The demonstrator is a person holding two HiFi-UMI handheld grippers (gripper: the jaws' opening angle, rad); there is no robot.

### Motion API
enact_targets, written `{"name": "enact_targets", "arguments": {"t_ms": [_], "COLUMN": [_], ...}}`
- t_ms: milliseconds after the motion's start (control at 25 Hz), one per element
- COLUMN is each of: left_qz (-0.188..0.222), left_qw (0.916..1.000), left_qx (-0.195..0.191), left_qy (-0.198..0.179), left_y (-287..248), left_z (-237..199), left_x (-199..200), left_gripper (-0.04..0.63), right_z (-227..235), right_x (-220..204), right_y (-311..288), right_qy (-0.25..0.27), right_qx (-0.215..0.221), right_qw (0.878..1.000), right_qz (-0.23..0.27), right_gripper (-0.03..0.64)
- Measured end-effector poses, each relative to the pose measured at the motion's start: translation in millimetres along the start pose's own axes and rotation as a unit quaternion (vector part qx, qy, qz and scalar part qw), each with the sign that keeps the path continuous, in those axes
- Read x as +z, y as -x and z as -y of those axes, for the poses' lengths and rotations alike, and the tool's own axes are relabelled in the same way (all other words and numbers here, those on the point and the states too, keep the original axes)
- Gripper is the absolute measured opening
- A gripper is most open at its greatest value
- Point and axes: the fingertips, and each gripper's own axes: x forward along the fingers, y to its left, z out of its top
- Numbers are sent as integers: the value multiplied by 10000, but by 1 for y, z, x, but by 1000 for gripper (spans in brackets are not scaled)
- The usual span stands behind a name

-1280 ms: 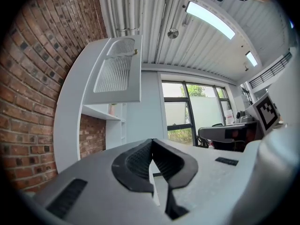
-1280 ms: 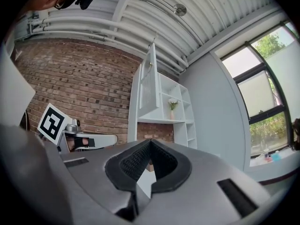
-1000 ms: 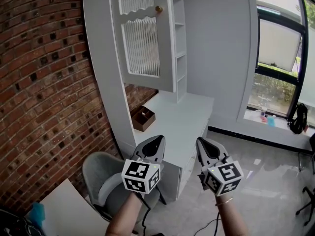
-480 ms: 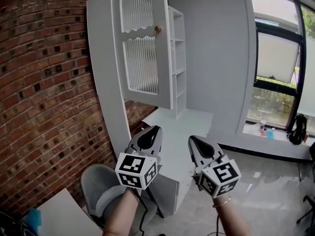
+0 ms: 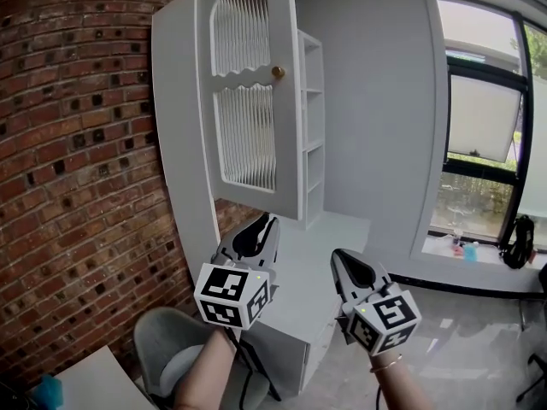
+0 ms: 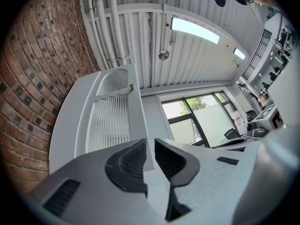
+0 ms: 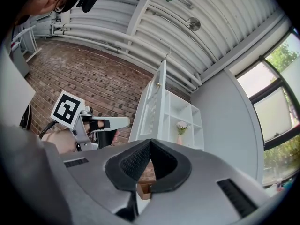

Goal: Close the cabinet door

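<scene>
The open white cabinet door [image 5: 253, 101] hangs above and ahead of both sets of fingers, untouched. The left gripper [image 5: 267, 222] is opening its jaws with nothing between them, while the right gripper [image 5: 338, 256] is closed and empty. The door's brass knob [image 5: 278, 72] sits high above both.

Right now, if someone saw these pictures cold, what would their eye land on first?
The tall white cabinet door, standing open with ribbed panels and a brass knob, stands out against the red brick wall at the upper left. Below it, the left gripper and right gripper, each with a marker cube, sit side by side. The left's jaws are opening on nothing, and the right's are together.
</scene>
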Motion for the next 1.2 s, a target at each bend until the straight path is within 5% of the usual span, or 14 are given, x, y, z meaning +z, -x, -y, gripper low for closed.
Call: {"name": "enact_targets", "arguments": {"t_ms": [800,1200], "left_qz": [908,1323], "left_qw": [9923,9839], "left_qx": [33,-53], "left_qy": [-843,-1202], "left_y": [-113,-151], "left_z": [-67,-82], "left_x": [90,153], "left_gripper": [107,137], "right_z": [53,59], "right_x": [30,100], "right_y": [-112,-147], "right_qy": [414,790], "right_qx": [130,218], "right_qw": [9983,9920], "right_qz": [396,965], "right_gripper": [0,0]}}
